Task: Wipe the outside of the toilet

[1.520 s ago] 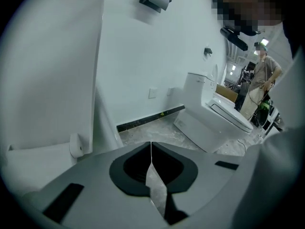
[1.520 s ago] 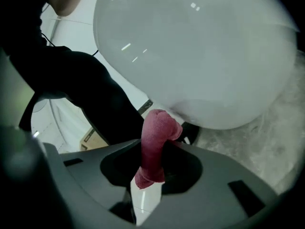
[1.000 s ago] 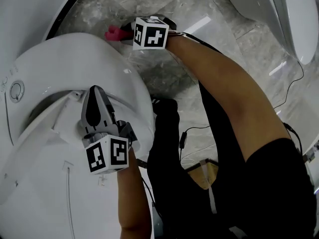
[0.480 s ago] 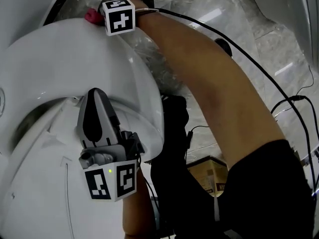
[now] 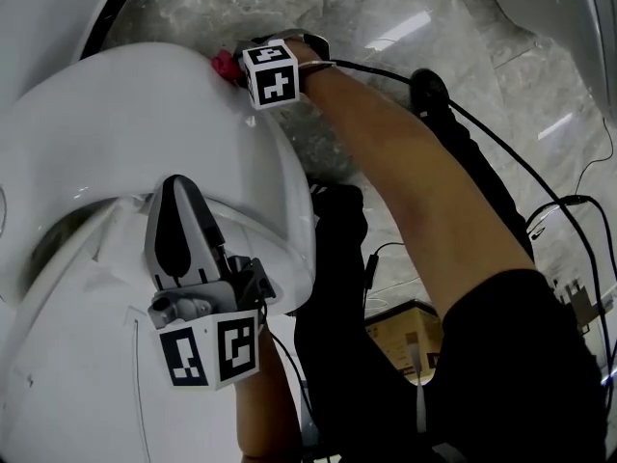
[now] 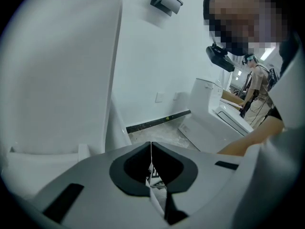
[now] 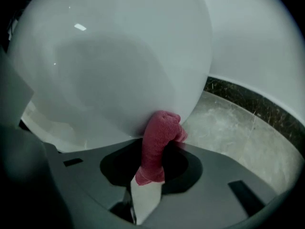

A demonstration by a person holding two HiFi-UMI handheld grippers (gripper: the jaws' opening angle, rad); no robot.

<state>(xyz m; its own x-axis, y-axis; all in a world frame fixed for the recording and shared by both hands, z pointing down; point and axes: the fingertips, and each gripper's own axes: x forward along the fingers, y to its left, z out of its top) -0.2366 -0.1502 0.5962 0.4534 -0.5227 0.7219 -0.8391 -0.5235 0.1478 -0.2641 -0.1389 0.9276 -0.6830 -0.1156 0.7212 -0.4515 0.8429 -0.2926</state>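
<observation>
The white toilet (image 5: 145, 114) fills the left of the head view; its rounded bowl (image 7: 114, 56) fills the right gripper view. My right gripper (image 7: 151, 149) is shut on a red cloth (image 7: 159, 140), which presses against the bowl's lower outside wall. In the head view the red cloth (image 5: 224, 64) shows at the bowl's far edge beside the right gripper's marker cube (image 5: 272, 73). My left gripper (image 5: 175, 210) rests over the toilet's top, jaws shut with nothing between them; the left gripper (image 6: 151, 146) points toward the wall.
Grey marble floor (image 5: 386, 27) surrounds the toilet. A second white toilet (image 6: 214, 120) stands to the right, with another person (image 6: 255, 89) behind it. A black fixture (image 6: 166, 1) hangs on the wall. Cables (image 5: 540, 191) trail over the floor by my legs.
The right gripper with the red cloth went left along the bowl's far edge, then came back right and slightly lower. The left gripper stayed in place on the toilet.
</observation>
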